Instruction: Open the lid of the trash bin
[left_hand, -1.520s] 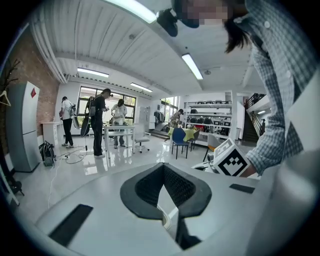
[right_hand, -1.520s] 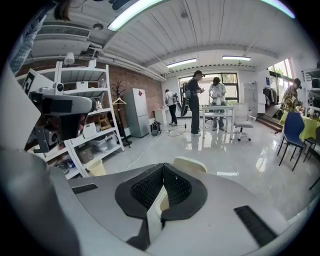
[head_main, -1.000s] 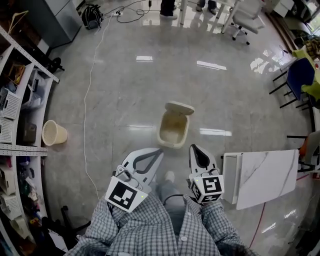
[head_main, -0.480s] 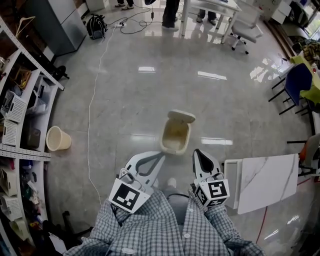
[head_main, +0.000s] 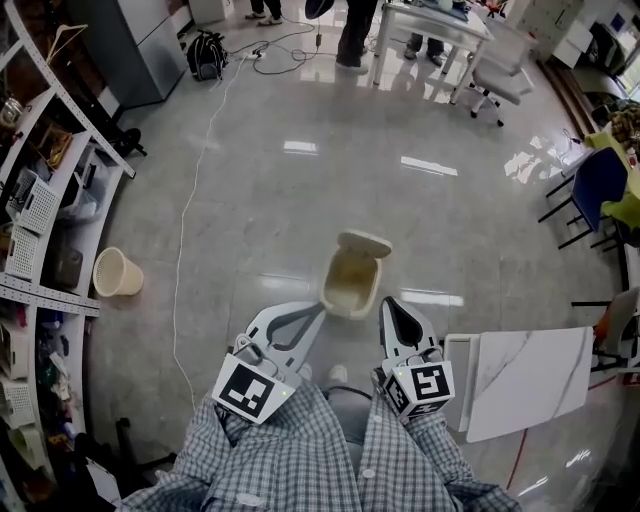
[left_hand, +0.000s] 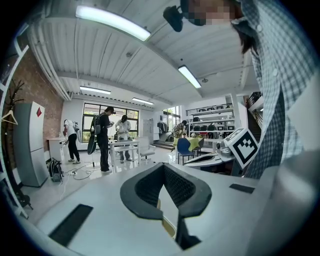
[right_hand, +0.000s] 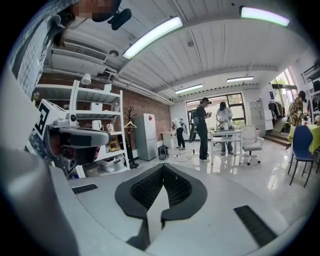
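1 beige trash bin (head_main: 350, 282), lid (head_main: 364, 241) tipped open; left gripper (head_main: 320, 307) and right gripper (head_main: 388, 302) clenched empty, kept near the body, work apparently finished.

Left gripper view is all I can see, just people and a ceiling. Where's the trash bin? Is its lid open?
Observer: The head view shows the trash bin on the floor just ahead of the person, with its lid tipped up and open.
Operator: Is the other gripper holding something?
Observer: No. In the right gripper view, the right gripper has its fingers together, with nothing between them.
Operator: Are there any other bins?
Observer: Yes, a round basket stands on the floor beside the shelves at the left.
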